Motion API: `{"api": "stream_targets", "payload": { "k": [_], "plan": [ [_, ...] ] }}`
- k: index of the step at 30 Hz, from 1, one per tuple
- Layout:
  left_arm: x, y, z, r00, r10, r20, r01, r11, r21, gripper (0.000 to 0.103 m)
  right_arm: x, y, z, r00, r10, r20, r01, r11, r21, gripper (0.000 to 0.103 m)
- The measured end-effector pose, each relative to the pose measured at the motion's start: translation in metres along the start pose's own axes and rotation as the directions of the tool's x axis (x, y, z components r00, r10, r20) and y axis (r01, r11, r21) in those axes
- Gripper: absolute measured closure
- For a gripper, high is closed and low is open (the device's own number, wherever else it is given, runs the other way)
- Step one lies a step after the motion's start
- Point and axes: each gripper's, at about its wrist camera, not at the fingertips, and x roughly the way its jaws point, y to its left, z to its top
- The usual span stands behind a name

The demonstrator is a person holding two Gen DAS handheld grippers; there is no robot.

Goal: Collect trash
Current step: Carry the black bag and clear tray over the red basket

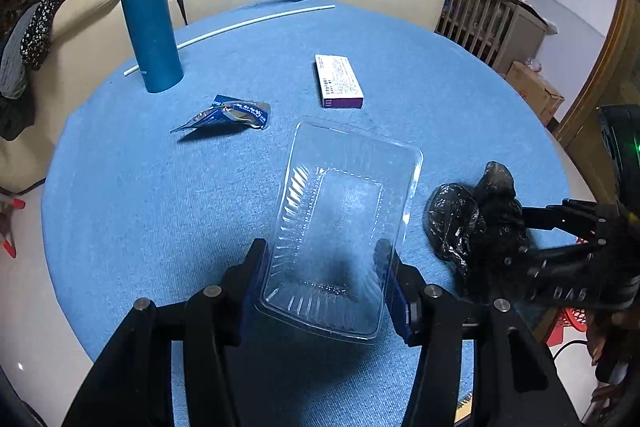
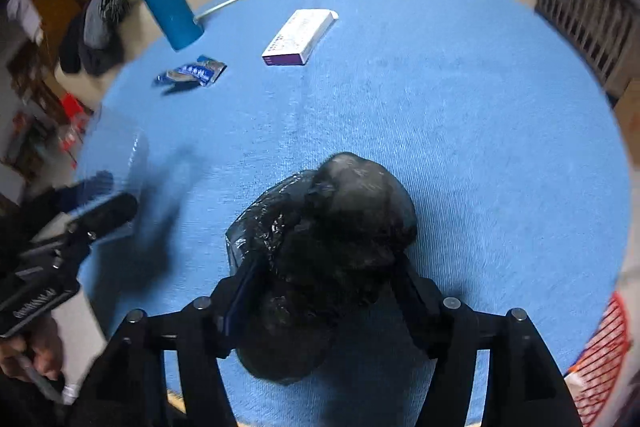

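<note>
1. The left tongs [image 1: 324, 279] are clamped on the near end of a clear plastic tray [image 1: 344, 223], lower centre of the left view, one finger pressing each long wall. The tray looks thin, light and springy; I judge a hard squeeze would buckle its walls, so the stiffer rim or corner is the safer hold.
2. The right tongs [image 2: 320, 275] are closed around a crumpled black plastic bag [image 2: 332, 239], bottom centre of the right view. It is soft, slack film that would slip or tear; a gathered bunch holds better than a single layer.
3. On the blue surface [image 1: 120, 187], a torn blue wrapper [image 1: 228, 115] lies at centre left: flat, feather-light, best pinched at a raised edge.
4. A white-and-purple box [image 1: 338, 81] lies upper centre, and a blue flask [image 1: 148, 19] stands upper left.
</note>
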Motion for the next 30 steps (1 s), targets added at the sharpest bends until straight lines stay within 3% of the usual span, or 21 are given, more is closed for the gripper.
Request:
{"api": "stream_targets", "payload": {
  "k": [5,7,9,14,30],
  "plan": [
    [0.004,0.001,-0.002,1.0,0.018,0.0,-0.018,1.0,-0.005,0.046,0.004,0.016,-0.009,0.999,-0.032,0.034,0.032,0.999,0.006,0.035],
    [0.006,0.001,-0.003,1.0,0.018,-0.005,-0.018,1.0,-0.006,0.046,0.008,0.023,-0.016,0.998,-0.035,0.049,0.035,0.999,-0.014,0.052],
    [0.008,0.001,-0.005,1.0,0.024,-0.01,-0.024,1.0,-0.008,0.046,0.006,0.026,-0.019,0.997,-0.035,0.069,0.037,0.999,-0.034,0.057],
    [0.004,0.001,-0.008,1.0,0.03,-0.005,-0.03,0.999,-0.023,0.046,-0.004,0.01,-0.022,0.995,0.005,0.1,-0.008,0.999,0.031,0.058],
    [-0.017,-0.05,-0.012,1.0,0.022,0.008,-0.022,0.999,0.044,0.046,-0.059,-0.026,-0.053,0.973,0.004,0.23,-0.035,0.991,0.131,0.058]
  ]
}}
